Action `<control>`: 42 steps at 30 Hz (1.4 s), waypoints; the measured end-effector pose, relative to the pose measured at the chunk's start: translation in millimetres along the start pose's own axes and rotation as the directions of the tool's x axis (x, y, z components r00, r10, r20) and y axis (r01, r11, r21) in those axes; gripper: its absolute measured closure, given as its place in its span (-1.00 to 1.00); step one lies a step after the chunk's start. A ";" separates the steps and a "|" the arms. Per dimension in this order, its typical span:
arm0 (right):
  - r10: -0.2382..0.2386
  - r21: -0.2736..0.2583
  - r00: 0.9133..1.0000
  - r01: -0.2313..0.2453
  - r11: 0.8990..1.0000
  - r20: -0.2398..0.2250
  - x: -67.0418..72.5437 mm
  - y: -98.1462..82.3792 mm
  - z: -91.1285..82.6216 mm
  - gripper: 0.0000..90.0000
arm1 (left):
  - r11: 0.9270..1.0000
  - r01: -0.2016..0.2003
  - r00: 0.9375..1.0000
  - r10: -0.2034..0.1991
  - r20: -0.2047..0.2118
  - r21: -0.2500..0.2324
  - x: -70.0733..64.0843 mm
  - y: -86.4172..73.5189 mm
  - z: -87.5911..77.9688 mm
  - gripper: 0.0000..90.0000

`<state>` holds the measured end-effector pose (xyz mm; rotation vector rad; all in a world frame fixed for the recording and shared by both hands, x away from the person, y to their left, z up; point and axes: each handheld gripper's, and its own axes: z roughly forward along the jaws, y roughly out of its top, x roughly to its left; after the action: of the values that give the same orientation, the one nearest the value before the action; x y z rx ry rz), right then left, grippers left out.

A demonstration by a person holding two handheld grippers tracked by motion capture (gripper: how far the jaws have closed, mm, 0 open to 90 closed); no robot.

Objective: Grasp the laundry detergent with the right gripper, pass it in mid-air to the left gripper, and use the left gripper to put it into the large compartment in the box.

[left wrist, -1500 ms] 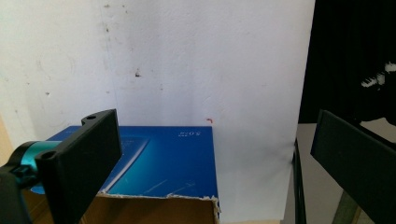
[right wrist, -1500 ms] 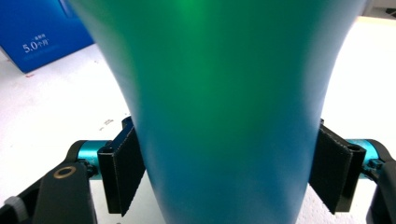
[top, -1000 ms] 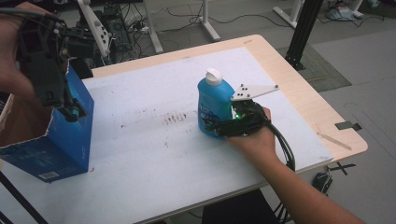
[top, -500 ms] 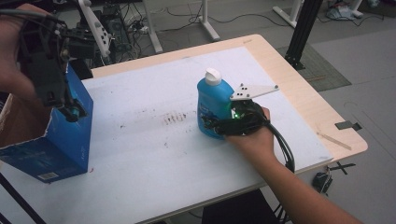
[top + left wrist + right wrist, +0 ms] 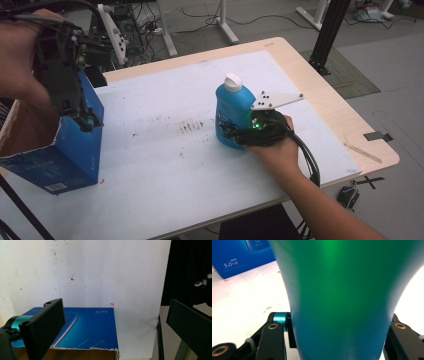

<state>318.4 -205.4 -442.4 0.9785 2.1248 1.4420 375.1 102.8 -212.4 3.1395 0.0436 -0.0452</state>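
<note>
A blue bottle with a white cap stands upright on the white table cover. My right gripper has just closed its jaws around the bottle's lower body and is shut on it; the bottle sits pressed between both jaws in the right gripper view. An open blue cardboard box stands at the table's left edge. My left gripper hangs above the box's near corner, jaws wide apart with nothing between them. The box's blue side lies below my left gripper.
The table's bare wooden border runs along the right side and far edge. Metal frame legs and cables stand on the floor beyond the far edge. Black cables trail from the right gripper along the forearm. Dark smudges mark the cover's middle.
The right gripper's jaws have drawn in onto the bottle's lower body. Neither hand nor the bottle has shifted on the table.
</note>
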 end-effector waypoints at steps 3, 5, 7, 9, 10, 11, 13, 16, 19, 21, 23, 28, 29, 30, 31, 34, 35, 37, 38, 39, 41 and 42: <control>-0.011 0.008 1.000 0.011 1.000 -0.010 -0.2 0.9 -0.4 -0.02 | 1.000 -0.002 1.000 0.002 0.000 0.003 0.7 1.4 0.9 -0.96; -0.019 0.019 1.000 0.020 1.000 -0.022 0.2 3.8 -0.9 -0.02 | 1.000 -0.006 1.000 0.006 -0.003 -0.005 0.2 2.6 1.5 -0.96; -0.034 0.020 0.998 0.035 0.999 -0.045 1.6 8.6 -2.3 -0.02 | 1.000 -0.010 1.000 0.010 0.001 -0.006 -0.4 4.4 1.5 -0.96; -0.045 0.016 0.996 0.047 0.999 -0.074 4.6 15.2 -4.2 -0.02 | 1.000 -0.012 1.000 0.012 0.005 -0.013 -1.5 6.8 1.8 -0.96; -0.053 0.017 0.995 0.055 0.998 -0.089 6.1 19.2 -5.0 -0.02 | 1.000 -0.019 1.000 0.019 0.005 -0.016 -1.9 8.6 1.7 -0.96; -0.064 0.019 0.992 0.067 0.998 -0.106 7.8 23.7 -5.8 -0.02 | 1.000 -0.018 1.000 0.018 0.006 -0.021 -3.2 10.5 1.9 -0.96; -0.085 0.015 0.986 0.088 0.996 -0.144 10.9 32.9 -6.7 -0.02 | 0.999 -0.029 1.000 0.029 0.001 -0.032 -5.4 14.8 1.9 -0.96; -0.111 0.015 0.972 0.116 0.993 -0.209 17.0 46.5 -7.5 -0.02 | 0.998 -0.040 0.999 0.040 0.005 -0.043 -9.6 21.6 1.5 -0.96; -0.138 0.017 0.952 0.149 0.989 -0.274 24.0 57.4 -7.2 -0.02 | 0.998 -0.051 0.999 0.051 0.007 -0.048 -12.8 27.2 0.7 -0.96; -0.153 0.020 0.935 0.168 0.986 -0.320 28.5 63.0 -6.1 -0.02 | 0.997 -0.057 0.998 0.057 0.007 -0.057 -14.3 30.0 0.4 -0.96; -0.163 0.021 0.918 0.183 0.983 -0.362 33.1 67.2 -4.5 -0.01 | 0.996 -0.057 0.998 0.058 0.009 -0.070 -15.7 32.8 -0.4 -0.96; -0.184 0.017 0.868 0.216 0.976 -0.461 43.9 74.6 1.3 -0.02 | 0.994 -0.077 0.997 0.079 0.017 -0.078 -21.1 41.9 -0.7 -0.96; -0.190 0.015 0.856 0.225 0.974 -0.480 45.6 75.6 2.6 -0.02 | 0.994 -0.078 0.997 0.079 0.019 -0.078 -22.5 43.8 -0.9 -0.96; -0.201 0.011 0.845 0.238 0.971 -0.495 47.4 76.5 4.2 -0.02 | 0.993 -0.085 0.996 0.087 0.021 -0.078 -23.4 45.9 -0.9 -0.96; -0.211 0.009 0.834 0.250 0.968 -0.509 49.1 77.1 5.9 -0.02 | 0.993 -0.081 0.996 0.083 0.024 -0.080 -25.1 47.5 -0.3 -0.96; -0.221 0.014 0.805 0.274 0.962 -0.550 55.0 78.4 9.5 -0.01 | 0.993 -0.096 0.995 0.098 0.027 -0.073 -28.2 53.1 0.8 -0.96; -0.227 0.011 0.795 0.282 0.959 -0.562 56.7 78.7 11.2 -0.01 | 0.993 -0.095 0.995 0.098 0.028 -0.072 -29.5 54.6 1.4 -0.96; -0.228 0.014 0.779 0.290 0.957 -0.584 60.1 79.5 14.6 -0.01 | 0.993 -0.102 0.994 0.104 0.033 -0.067 -32.3 58.3 2.7 -0.96; -0.231 0.012 0.772 0.295 0.955 -0.592 61.3 79.8 16.6 -0.01 | 0.993 -0.101 0.994 0.103 0.035 -0.066 -33.4 59.4 3.1 -0.96; -0.233 0.012 0.769 0.298 0.954 -0.595 62.2 80.1 17.7 -0.01 | 0.992 -0.104 0.994 0.106 0.034 -0.065 -34.4 60.9 3.5 -0.96; -0.232 0.013 0.759 0.302 0.953 -0.609 64.6 81.3 21.3 -0.01 | 0.992 -0.104 0.994 0.106 0.036 -0.067 -36.8 63.6 4.6 -0.96; -0.233 0.010 0.754 0.303 0.953 -0.614 66.1 82.0 22.8 -0.01 | 0.992 -0.105 0.994 0.108 0.036 -0.066 -37.7 64.9 5.0 -0.96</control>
<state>315.4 -123.8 -372.0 0.2004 2.6777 1.6508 339.1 36.9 -216.3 3.0700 -0.1204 -0.1035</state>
